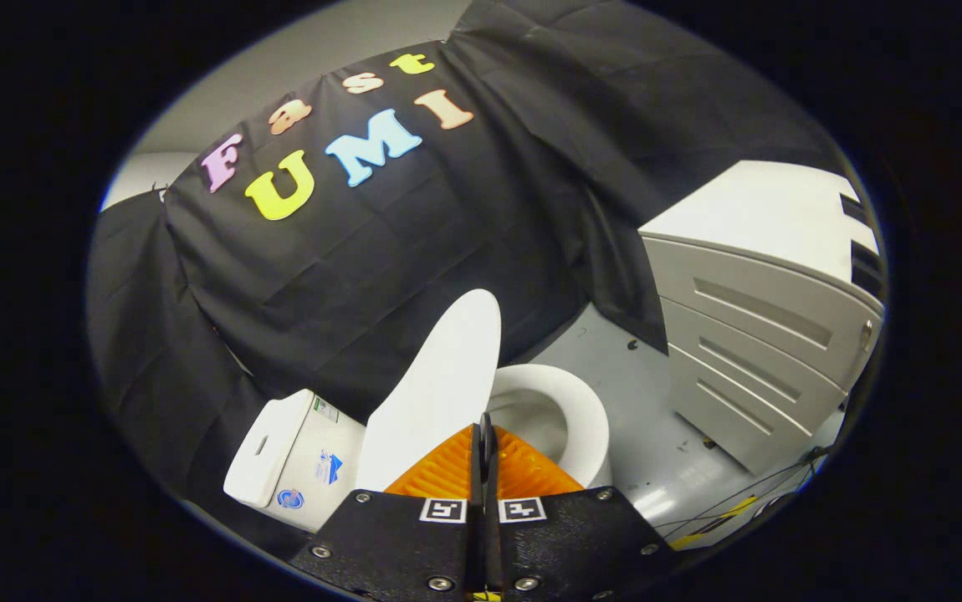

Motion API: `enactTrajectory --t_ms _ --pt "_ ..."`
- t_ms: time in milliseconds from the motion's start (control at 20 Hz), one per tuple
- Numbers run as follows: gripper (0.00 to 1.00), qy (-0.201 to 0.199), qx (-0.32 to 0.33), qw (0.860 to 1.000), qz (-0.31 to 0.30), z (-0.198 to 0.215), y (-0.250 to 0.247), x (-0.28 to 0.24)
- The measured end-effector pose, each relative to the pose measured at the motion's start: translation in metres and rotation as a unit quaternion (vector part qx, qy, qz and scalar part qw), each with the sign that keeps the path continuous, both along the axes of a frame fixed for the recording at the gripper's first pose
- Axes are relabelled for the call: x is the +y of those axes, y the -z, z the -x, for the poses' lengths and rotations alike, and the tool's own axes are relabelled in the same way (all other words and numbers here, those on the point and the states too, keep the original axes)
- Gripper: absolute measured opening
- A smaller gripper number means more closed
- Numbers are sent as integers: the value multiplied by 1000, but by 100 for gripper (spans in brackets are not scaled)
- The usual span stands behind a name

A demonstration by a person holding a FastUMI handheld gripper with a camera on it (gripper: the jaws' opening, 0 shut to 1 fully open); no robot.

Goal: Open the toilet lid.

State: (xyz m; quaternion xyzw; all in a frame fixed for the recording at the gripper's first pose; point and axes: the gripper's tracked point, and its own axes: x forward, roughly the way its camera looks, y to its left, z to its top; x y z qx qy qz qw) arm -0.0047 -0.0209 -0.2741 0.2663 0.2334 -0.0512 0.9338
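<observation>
I see a smooth glossy white toilet lid (439, 393), glazed white ceramic-looking bowl (569, 410) and tank (293, 456), matt creased black cloth wall (381, 251), satin grey drawer cabinet (761, 334), shiny grey floor (657, 435), my gripper (485, 439) with ridged finger pads (439, 472) pressed together

Nothing properly readable here. Lower left of the frame, on the side of the toilet tank (268, 447): three small stickers (330, 468), two with blue print, maybe logos, way too tiny to make out. Bottom centre, on the gripper (485, 431): two square black-and-white markers (443, 510), one per finger, no letters. Fingers pressed together, empty, just before the raised toilet lid (439, 393).
</observation>
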Motion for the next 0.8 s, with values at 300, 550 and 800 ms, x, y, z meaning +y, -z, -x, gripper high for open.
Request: enactTrajectory --t_ms 300,550,800 --pt "0 -31 -43 997 64 -5 -44 29" --pt "0 -50 -57 991 108 -8 -66 45" --pt "0 -68 -73 984 146 -13 -86 60"
